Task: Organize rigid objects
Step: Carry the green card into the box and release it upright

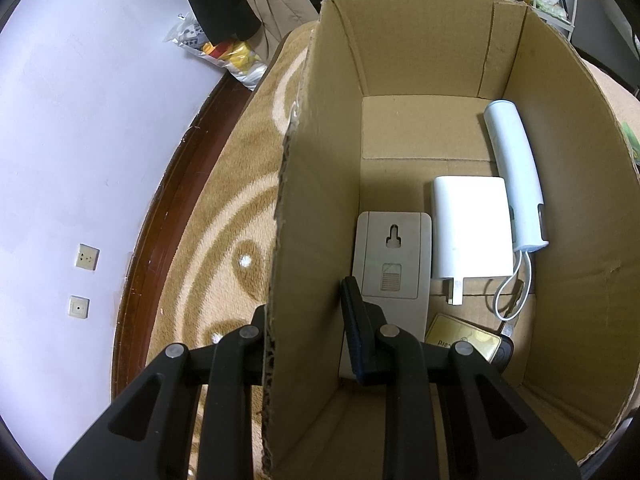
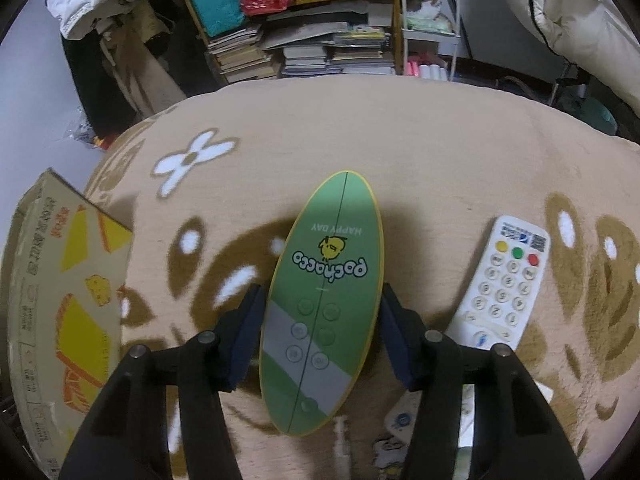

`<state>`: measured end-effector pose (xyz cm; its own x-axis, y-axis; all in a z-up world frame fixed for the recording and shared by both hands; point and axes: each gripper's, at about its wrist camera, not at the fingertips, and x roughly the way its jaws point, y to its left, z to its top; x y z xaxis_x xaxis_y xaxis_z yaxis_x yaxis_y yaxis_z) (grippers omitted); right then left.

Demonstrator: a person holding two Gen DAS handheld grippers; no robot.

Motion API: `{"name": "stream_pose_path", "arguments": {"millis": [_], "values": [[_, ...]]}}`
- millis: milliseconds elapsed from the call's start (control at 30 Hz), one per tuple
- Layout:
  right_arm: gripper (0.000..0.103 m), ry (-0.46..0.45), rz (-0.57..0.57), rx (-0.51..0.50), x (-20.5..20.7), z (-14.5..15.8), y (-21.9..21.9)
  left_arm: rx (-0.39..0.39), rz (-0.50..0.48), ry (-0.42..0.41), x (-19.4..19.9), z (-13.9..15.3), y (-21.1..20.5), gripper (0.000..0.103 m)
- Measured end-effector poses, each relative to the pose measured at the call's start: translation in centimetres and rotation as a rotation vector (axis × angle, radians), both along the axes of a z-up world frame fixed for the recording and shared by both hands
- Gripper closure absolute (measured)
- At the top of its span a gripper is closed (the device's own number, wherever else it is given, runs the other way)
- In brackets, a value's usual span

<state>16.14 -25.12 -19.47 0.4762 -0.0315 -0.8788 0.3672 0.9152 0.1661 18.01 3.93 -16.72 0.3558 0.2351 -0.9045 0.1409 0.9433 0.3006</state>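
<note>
Left view alone shows inside the cardboard box (image 1: 400,60): the left tool (image 1: 308,320) straddles its wall, fingers apart. Right tool (image 2: 322,328) clamps the green oval case (image 2: 324,292) above the rug (image 2: 400,140) — lower end partly hidden.

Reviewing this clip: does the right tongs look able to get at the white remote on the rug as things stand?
Probably not yet: the right tongs straddle the green Pochacco case, so they are occupied. The white remote lies uncovered beside them on the rug.
</note>
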Motion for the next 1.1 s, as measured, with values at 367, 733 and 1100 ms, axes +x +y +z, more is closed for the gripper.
{"name": "stream_pose_path", "arguments": {"millis": [367,733,1100], "values": [[0.043,-0.086,0.071,0.088,0.2,3.4,2.4,0.004,-0.001,0.001,-0.2,0.0,0.2,0.079],[0.043,-0.219,0.252,0.124,0.5,9.3,9.1,0.001,0.000,0.002,-0.3,0.0,0.3,0.079],[0.043,-0.256,0.406,0.149,-0.3,11.2,15.5,-0.004,0.002,0.003,-0.3,-0.1,0.3,0.079]]}}
